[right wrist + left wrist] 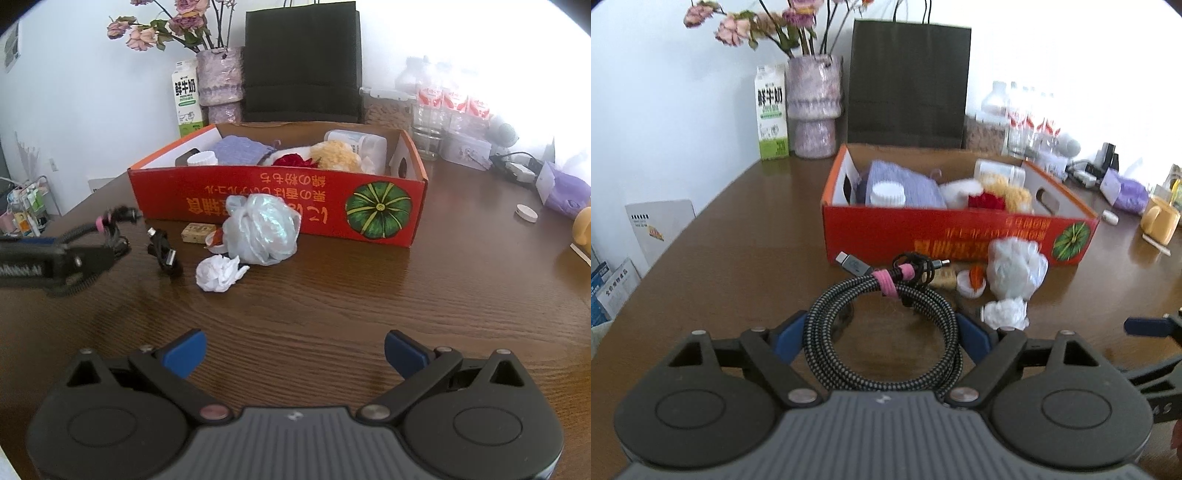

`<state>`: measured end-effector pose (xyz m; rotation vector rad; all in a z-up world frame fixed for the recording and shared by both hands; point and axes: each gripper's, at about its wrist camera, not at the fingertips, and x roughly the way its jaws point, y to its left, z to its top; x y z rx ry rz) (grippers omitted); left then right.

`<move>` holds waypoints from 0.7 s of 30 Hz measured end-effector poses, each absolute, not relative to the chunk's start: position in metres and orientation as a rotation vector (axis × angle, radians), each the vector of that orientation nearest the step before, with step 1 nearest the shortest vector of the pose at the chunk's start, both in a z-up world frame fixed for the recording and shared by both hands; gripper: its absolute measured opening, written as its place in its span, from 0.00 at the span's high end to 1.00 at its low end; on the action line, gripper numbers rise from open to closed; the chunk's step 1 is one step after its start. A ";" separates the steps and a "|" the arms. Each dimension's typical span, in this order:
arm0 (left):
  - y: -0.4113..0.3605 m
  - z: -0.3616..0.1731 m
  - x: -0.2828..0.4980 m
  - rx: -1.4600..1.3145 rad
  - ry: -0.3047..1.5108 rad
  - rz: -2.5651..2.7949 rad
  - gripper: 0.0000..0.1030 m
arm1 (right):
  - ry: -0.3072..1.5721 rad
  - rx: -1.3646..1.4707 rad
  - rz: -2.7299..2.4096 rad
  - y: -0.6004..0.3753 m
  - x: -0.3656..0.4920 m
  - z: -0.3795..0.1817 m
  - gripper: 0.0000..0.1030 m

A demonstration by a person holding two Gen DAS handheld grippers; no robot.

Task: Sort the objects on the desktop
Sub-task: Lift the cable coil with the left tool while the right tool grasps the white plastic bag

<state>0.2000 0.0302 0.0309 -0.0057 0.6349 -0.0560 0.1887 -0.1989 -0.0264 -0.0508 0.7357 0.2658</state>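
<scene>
A coiled grey-and-black braided cable [849, 286] with a pink tie sits between the blue pads of my left gripper [882, 339], which is shut on it. In the right wrist view that gripper [55, 258] holds the cable [75, 232] clear of the table at the far left. The red cardboard box [923, 229] [258, 192] stands just beyond, holding a purple cloth, a white-capped jar, a plush toy and a bottle. My right gripper [295, 350] is open above bare wood, nothing between its fingers.
In front of the box lie a black USB cable [164, 251], crumpled white paper [218, 273], a plastic bag [262, 229] and a small wooden block [197, 232]. A milk carton [771, 114], vase [814, 107] and black paper bag [908, 85] line the back; bottles and a purple pack stand right.
</scene>
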 end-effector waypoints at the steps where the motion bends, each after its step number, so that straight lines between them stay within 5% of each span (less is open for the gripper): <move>1: 0.031 0.033 0.200 -0.008 0.627 -0.056 0.17 | 0.735 -0.053 0.267 -0.198 0.189 -0.026 0.00; 21: 0.044 0.040 0.246 -0.067 0.582 -0.040 0.17 | 0.674 -0.040 0.258 -0.161 0.265 -0.012 0.04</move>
